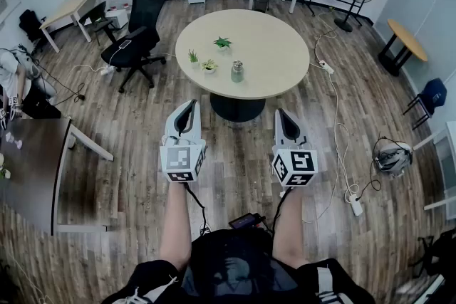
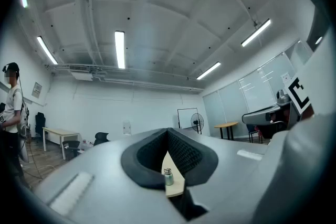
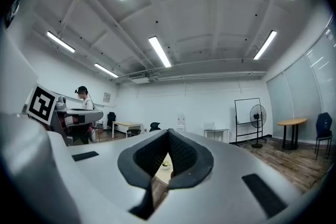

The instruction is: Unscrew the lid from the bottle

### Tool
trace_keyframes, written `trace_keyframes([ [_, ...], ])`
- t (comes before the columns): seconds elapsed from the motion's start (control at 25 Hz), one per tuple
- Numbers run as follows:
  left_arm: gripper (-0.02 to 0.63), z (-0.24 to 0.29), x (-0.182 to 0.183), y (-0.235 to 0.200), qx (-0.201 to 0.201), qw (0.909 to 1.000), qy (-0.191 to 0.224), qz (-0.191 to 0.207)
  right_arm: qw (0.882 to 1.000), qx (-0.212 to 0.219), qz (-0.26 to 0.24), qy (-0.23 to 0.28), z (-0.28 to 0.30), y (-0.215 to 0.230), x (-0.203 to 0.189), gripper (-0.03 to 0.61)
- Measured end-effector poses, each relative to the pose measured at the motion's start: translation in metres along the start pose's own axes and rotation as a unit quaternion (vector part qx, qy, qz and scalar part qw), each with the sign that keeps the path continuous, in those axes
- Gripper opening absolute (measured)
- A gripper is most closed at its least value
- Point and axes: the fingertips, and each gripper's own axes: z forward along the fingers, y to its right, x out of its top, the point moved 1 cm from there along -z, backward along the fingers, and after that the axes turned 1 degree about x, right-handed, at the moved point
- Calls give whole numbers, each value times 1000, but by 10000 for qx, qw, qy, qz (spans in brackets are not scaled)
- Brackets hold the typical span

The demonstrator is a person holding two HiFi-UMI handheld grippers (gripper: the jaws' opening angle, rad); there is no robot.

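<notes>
A small clear bottle with a silver lid [image 1: 237, 70] stands upright on the round beige table [image 1: 271, 53], far ahead of both grippers. My left gripper [image 1: 187, 112] is shut with nothing in it, held level in the air well short of the table. My right gripper [image 1: 288, 122] is shut and empty too, beside it at the same height. In the left gripper view the bottle [image 2: 168, 177] shows small through the gap below the closed left gripper [image 2: 168, 134]. The right gripper [image 3: 168, 136] frames a sliver of the table with a plant [image 3: 165, 166].
Three small potted plants [image 1: 222, 43] stand on the table left of the bottle. A black office chair [image 1: 135, 32] stands left of the table. Cables and a power strip [image 1: 326, 67] lie on the wooden floor at the right. A dark table [image 1: 32, 174] is at my left.
</notes>
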Motion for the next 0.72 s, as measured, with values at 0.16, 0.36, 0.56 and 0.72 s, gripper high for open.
trace_keyframes([
  [0.16,2,-4,2,3,9,10000,33,-7,10000,8,4,-9,-5,2,-1,0],
  [0.36,2,-7,2,8,-7,10000,-2,-11,9999,-44,124,89,-11,5,-3,2],
  [0.56,2,-9,-4,14,-32,10000,-91,-19,9996,-90,170,203,-17,9,0,2],
  [0.72,2,-9,-4,28,9,9999,-142,-25,9996,-80,118,255,-26,20,6,2],
])
